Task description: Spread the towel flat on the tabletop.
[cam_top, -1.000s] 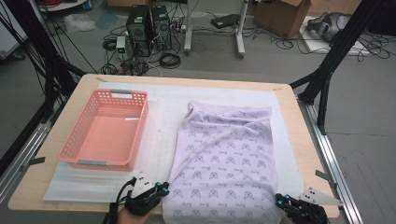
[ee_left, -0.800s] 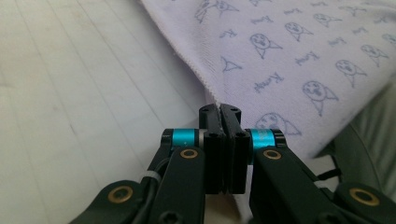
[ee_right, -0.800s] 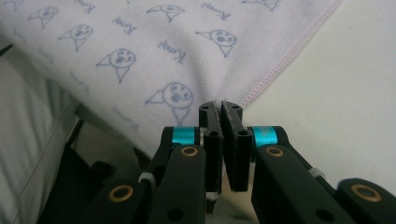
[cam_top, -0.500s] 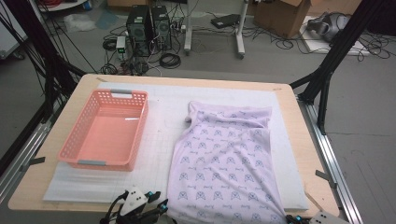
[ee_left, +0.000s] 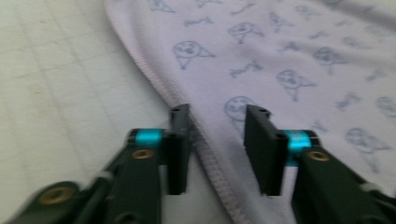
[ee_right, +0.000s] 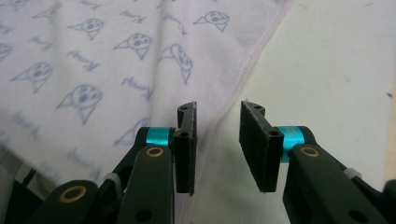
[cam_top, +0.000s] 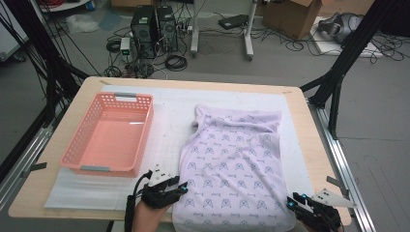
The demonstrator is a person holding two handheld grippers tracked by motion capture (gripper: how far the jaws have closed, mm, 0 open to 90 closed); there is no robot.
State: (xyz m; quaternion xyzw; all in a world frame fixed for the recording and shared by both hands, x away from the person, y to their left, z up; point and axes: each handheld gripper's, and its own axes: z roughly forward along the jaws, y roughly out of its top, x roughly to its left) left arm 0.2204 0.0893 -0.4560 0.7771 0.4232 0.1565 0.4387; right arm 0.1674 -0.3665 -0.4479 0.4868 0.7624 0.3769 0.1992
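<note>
- Both tongs are returning to the near corners of the cloth (cam_top: 237, 166) after sitting lower, at the edge of the high view, half a second ago; the cloth is lying slightly shifted from where it lay a second back.
- It is lying flat on the white mat (cam_top: 169, 121) covering the surface (cam_top: 309, 145), just right of the pink basket (cam_top: 80, 157), which is standing empty.
- Left tongs (ee_left: 214, 135) are hovering with jaws partly parted, having just been closing a little, straddling the stitched hem (ee_left: 154, 79); nothing is being pinched yet.
- Right tongs (ee_right: 217, 135) are standing partly parted too, having just been opening, with the cloth's right hem (ee_right: 261, 51) running between the jaws, unclamped.
- In the high view the left tongs (cam_top: 181, 187) and right tongs (cam_top: 291, 202) are sitting at the two near corners.
- For a clean pickup, each pair is probably needing to dip lower, slide one jaw under the hem, and be closing together so the cloth is lifting evenly without bunching.
</note>
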